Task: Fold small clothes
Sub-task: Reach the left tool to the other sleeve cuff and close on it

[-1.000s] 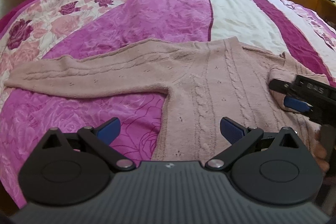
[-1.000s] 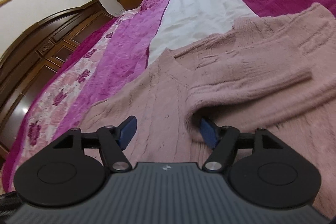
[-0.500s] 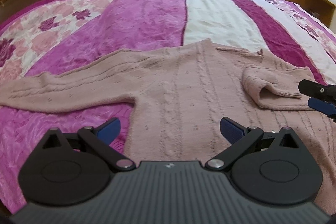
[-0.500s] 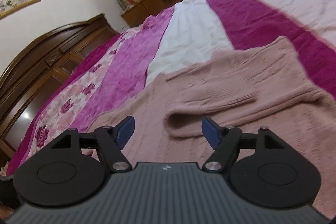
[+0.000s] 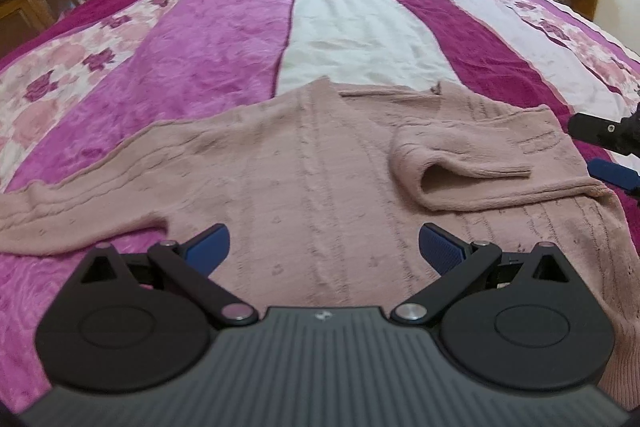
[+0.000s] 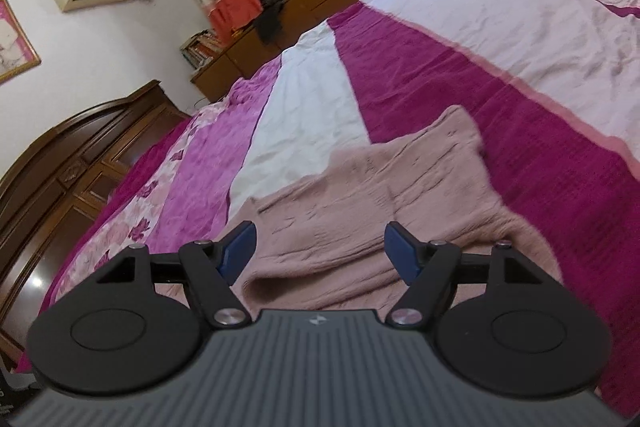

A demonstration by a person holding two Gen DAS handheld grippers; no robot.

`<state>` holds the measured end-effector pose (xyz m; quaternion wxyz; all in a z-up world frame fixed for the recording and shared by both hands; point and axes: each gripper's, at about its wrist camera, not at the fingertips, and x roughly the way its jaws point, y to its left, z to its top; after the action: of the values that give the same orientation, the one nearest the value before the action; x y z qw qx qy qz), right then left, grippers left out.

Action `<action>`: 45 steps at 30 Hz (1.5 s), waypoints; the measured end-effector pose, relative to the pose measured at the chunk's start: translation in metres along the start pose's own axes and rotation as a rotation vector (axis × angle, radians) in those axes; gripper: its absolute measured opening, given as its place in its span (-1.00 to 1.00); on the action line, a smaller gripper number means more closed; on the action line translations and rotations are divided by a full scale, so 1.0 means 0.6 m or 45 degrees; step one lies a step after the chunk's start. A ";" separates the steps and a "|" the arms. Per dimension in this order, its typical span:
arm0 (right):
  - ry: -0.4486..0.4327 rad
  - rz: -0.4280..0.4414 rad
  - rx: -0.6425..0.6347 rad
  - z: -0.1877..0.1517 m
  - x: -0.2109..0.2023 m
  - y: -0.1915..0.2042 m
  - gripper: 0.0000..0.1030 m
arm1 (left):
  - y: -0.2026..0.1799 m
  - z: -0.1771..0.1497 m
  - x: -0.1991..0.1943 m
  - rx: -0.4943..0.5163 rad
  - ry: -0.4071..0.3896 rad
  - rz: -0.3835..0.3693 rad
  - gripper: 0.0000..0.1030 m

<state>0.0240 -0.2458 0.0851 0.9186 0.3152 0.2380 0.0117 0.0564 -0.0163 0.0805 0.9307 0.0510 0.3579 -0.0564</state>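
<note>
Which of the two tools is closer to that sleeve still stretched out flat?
Left. The left tool hangs open over the sweater's body, beside the outstretched sleeve. The right tool, also open, is on the far side, by the folded sleeve.

Both wrist views look low along their fingers (right one tilted) across the sweater (image 5: 304,163) they share.
</note>
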 end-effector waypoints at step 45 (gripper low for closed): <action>-0.101 0.025 0.243 -0.022 0.045 -0.116 0.50 | -0.263 0.021 0.186 0.746 -0.204 -0.019 0.23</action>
<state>0.0332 -0.2896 0.0237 0.8929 0.4039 0.1984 -0.0144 0.1246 -0.1817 0.0060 0.9012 0.3099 0.2523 -0.1679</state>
